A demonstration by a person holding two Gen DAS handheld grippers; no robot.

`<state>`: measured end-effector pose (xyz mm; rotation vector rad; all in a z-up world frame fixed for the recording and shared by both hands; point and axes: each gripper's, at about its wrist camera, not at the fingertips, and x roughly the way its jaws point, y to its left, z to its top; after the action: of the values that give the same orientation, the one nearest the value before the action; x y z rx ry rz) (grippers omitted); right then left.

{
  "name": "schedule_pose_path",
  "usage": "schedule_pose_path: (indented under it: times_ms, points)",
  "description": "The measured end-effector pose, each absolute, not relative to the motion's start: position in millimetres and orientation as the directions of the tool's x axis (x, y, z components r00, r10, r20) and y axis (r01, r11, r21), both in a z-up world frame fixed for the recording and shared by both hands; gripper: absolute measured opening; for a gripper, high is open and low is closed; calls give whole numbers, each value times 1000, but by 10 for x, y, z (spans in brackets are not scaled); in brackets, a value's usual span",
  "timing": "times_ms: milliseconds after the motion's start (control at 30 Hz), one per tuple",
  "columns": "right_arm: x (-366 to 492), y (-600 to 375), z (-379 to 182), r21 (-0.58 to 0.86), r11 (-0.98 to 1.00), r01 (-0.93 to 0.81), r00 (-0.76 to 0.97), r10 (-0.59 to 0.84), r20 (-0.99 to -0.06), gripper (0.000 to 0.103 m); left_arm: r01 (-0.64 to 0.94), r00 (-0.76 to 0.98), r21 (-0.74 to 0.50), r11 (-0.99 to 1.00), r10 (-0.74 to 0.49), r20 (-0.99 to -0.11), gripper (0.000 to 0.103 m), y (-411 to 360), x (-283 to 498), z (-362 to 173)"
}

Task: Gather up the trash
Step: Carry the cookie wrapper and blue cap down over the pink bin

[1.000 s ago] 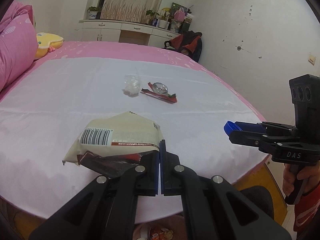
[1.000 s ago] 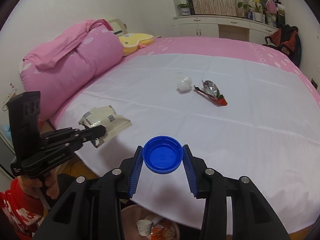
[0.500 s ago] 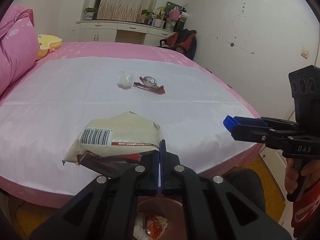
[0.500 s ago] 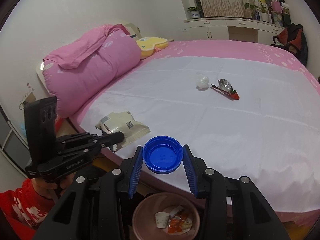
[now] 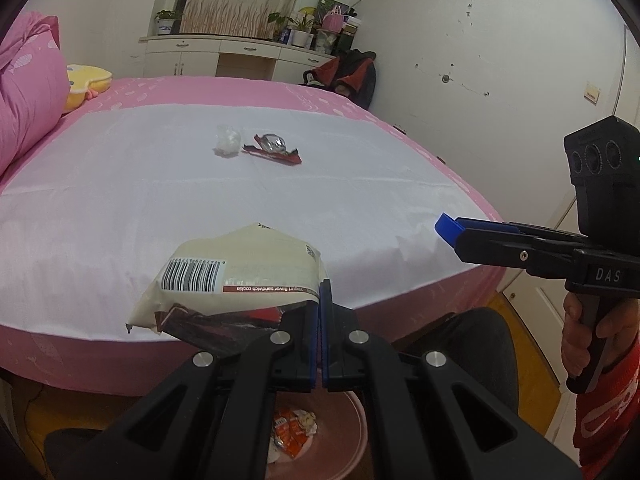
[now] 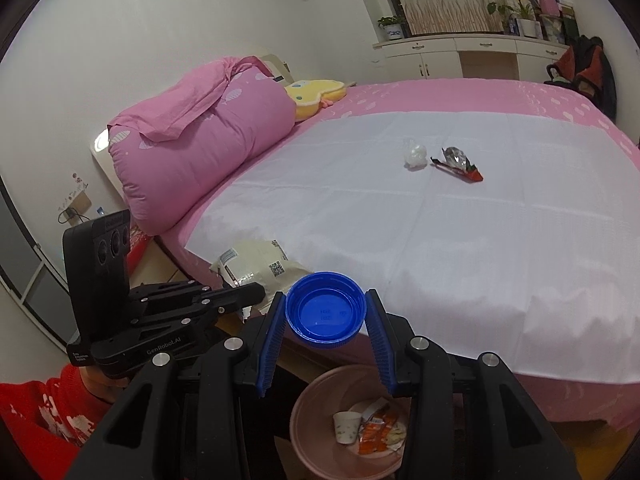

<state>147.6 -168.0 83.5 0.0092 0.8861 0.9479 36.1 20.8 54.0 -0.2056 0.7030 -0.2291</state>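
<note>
My left gripper (image 5: pixel 321 300) is shut on a cream cookie wrapper (image 5: pixel 236 272) with a barcode and holds it in the air over the bed's near edge; the wrapper also shows in the right wrist view (image 6: pixel 260 266). My right gripper (image 6: pixel 326 312) is shut on a blue bottle cap (image 6: pixel 326 314), above a pink bin (image 6: pixel 310 420). The bin (image 5: pixel 352 432) holds a paper cup (image 6: pixel 346 426) and orange wrappers. On the bed's white sheet (image 5: pixel 160 200) lie a crumpled white wad (image 5: pixel 227 145) and a red and silver wrapper (image 5: pixel 274 148).
A rolled pink quilt (image 6: pixel 200 136) and a yellow plush (image 6: pixel 316 94) lie at the head of the bed. White cabinets with plants (image 5: pixel 236 54) line the far wall. A dark chair with clothes (image 5: pixel 344 78) stands behind the bed.
Both grippers have pulled back from the bed and risen over the floor. The pink bin has come into view below them. Both still hold their items.
</note>
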Motion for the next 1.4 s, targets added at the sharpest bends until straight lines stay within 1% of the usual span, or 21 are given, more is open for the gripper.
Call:
schedule_pose_path:
  times_ms: [267,633,1033,1400]
  points:
    - [1382,-1811,598,420,621,-662,240,706,-666,44,145,702,-286,947,-302,-645,2,98,240,323]
    - [1367,-1916,132,473,653,-591,191,683,-705,44,139,633,-314,939,-328,-701,2,-2,263,-75]
    - [1391,-1886,-547,513,693,-506,105,640,-761,44,109,518,-344,933,-349,-781,2,-36,388,-710]
    - [1451,-1794,-1074,527,716,-458,21,601,-799,44,73,422,-367,927,-362,-831,2,-36,537,-1226]
